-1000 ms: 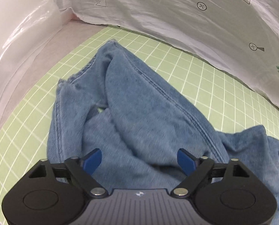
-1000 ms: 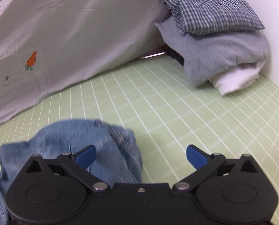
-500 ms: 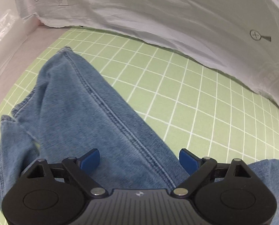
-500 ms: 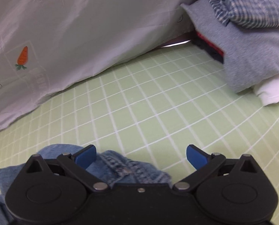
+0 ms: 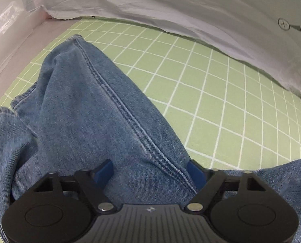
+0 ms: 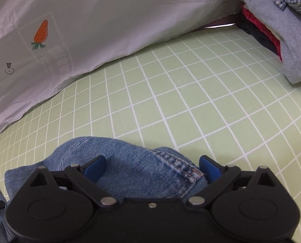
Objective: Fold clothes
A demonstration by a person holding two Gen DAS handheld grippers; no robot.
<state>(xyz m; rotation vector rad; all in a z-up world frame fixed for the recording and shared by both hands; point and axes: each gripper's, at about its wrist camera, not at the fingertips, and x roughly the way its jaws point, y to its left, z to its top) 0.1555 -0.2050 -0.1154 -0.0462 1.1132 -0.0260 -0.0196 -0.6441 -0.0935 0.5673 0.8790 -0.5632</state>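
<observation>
1. Blue denim jeans (image 5: 101, 109) lie rumpled across the green grid mat (image 5: 221, 109), lower frame.
2. Left gripper (image 5: 150, 172) and right gripper (image 6: 152, 167) both straddle denim, jaws spread.
3. Closing on one layer risks a crooked fold.

Jeans (image 5: 101, 121) lie on mat (image 5: 231, 105), sheet (image 5: 191, 6) behind.
</observation>
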